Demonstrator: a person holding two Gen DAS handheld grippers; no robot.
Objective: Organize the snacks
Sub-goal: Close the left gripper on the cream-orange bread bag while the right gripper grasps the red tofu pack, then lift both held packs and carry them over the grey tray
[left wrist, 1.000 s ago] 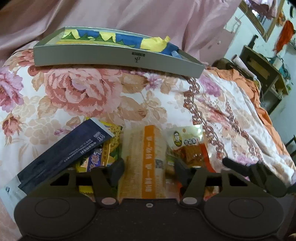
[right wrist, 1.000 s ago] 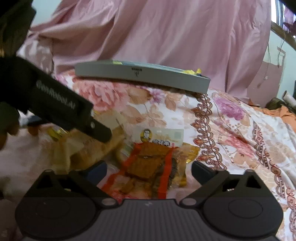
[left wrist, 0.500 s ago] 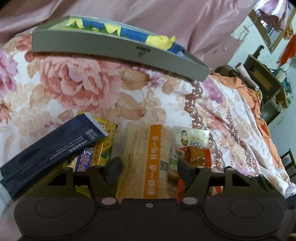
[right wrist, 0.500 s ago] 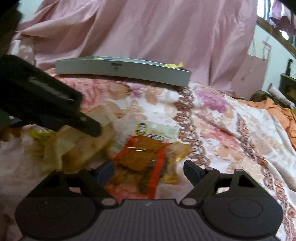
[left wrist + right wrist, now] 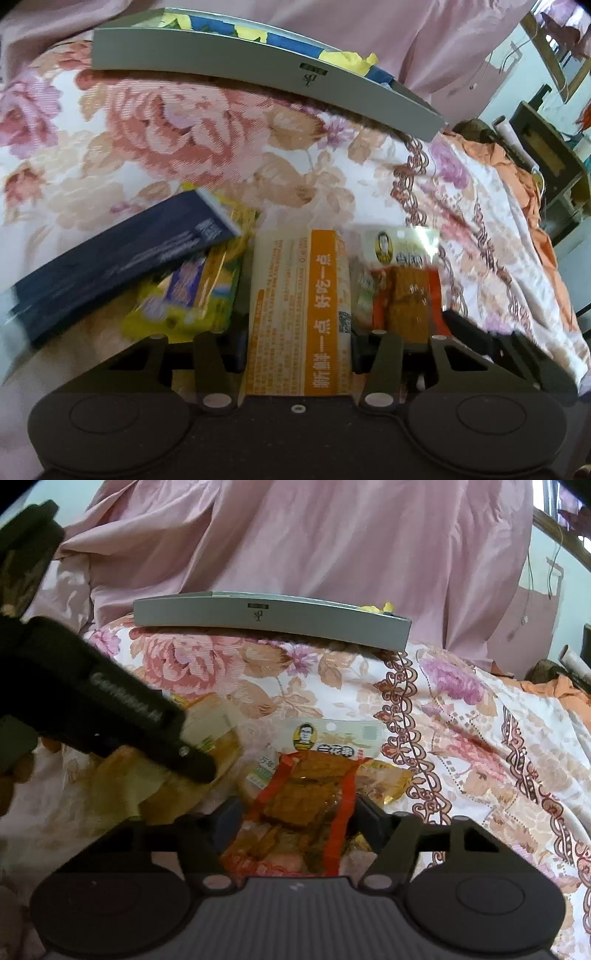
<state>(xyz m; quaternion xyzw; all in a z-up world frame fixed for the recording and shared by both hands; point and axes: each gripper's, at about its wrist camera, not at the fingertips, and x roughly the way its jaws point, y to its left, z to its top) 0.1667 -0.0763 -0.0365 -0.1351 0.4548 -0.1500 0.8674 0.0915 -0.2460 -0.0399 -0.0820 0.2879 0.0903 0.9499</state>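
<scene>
Left wrist view takes in a bed under a flowered bedspread point(image 5: 207, 125), with a pink curtain point(image 5: 369, 40) behind it and furniture at the far right cut off by the edge. At the back of the bed lies a shallow grey tray point(image 5: 229, 70); only its near wall and a strip of blue and yellow wrappers point(image 5: 258, 35) inside can be seen, the rest hidden by that wall. Nearer, the snacks lie in a loose heap. A dark blue packet point(image 5: 122, 258) is tilted over a yellow packet point(image 5: 199, 291), both smeared by blur and hard to read. The left tool point(image 5: 297, 343) is closing, its pads at both sides of an orange-striped cream packet point(image 5: 303, 314), seemingly pressing it; the packet's lower end is hidden behind the tool body. Just right lies a red snack bag point(image 5: 402, 291), with a black piece of the other tool cut off beyond it.

In the right wrist view the right tool point(image 5: 295, 818) is closing with the red snack bag point(image 5: 310, 794) between its pads, which appear to touch the bag's edges, though the bag covers the contact. The left tool point(image 5: 192, 764) crosses from the left over the cream packet point(image 5: 218, 738); part of a hand point(image 5: 11, 775) shows at the edge. The grey tray point(image 5: 273, 622) sits well beyond.
</scene>
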